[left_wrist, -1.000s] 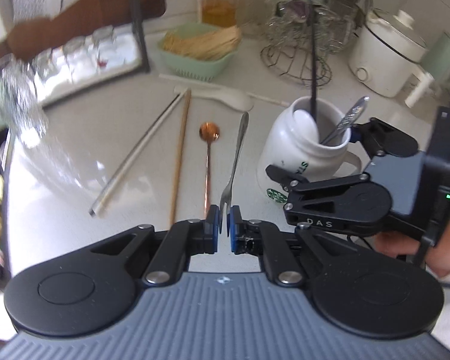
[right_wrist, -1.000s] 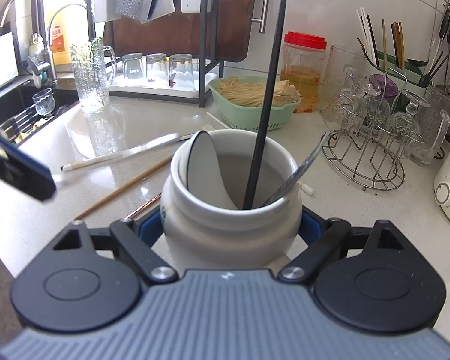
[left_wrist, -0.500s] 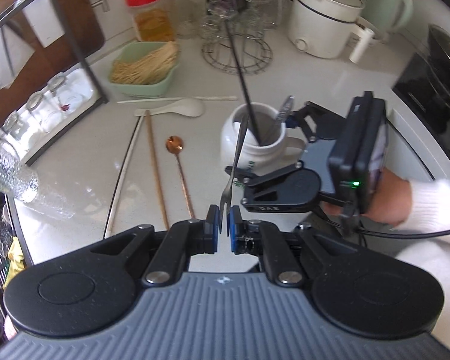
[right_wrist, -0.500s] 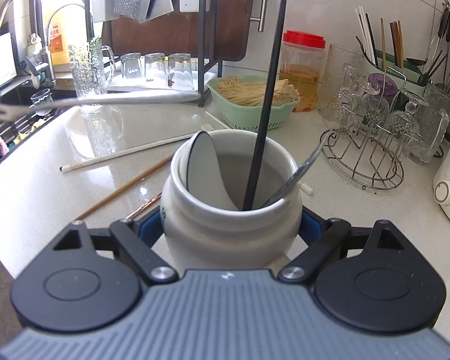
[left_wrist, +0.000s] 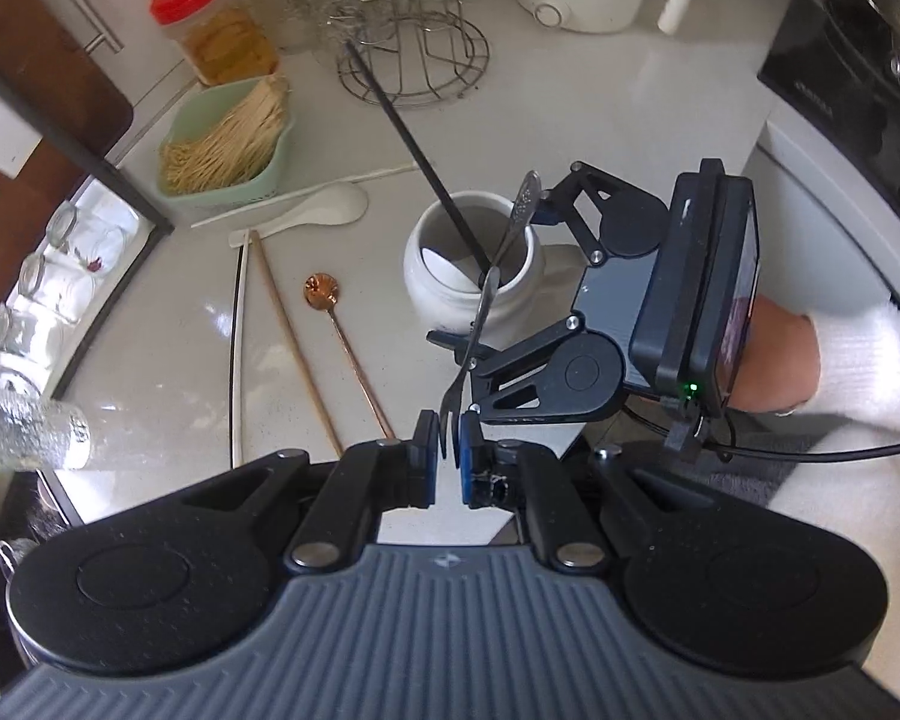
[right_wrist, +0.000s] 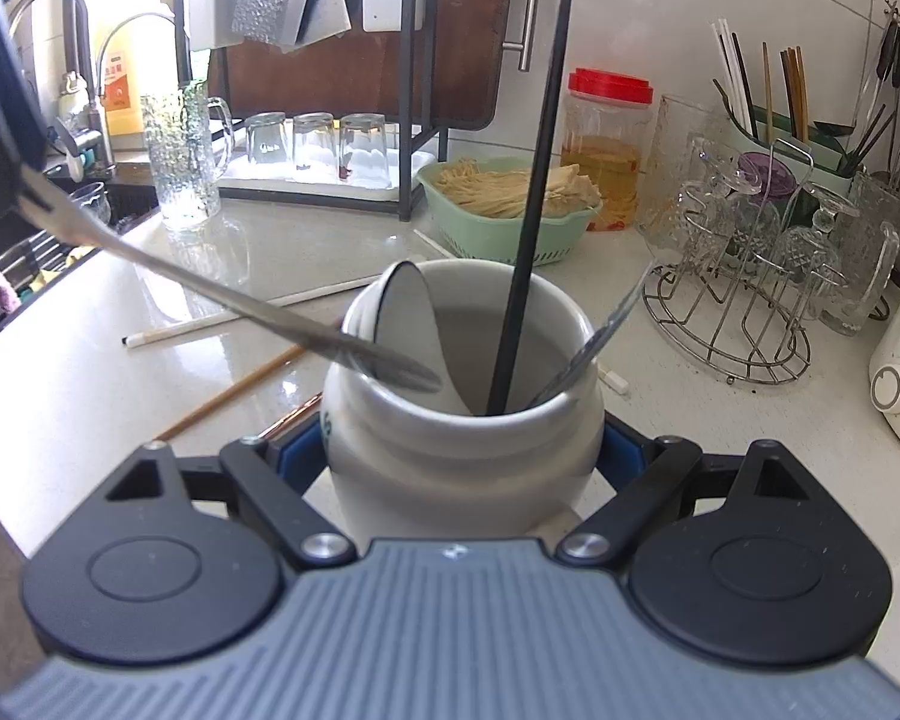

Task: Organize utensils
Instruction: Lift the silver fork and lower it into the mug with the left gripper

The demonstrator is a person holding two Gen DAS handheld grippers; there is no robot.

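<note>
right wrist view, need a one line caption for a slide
Right gripper steadies the white jar as a fork goes in handle first.

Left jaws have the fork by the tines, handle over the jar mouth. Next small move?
Probably lower the left gripper a little, so the fork slides deeper into the white jar before release. Its handle tip only just crosses the rim, at a shallow slant, and the right gripper clamps the jar steady.
</note>
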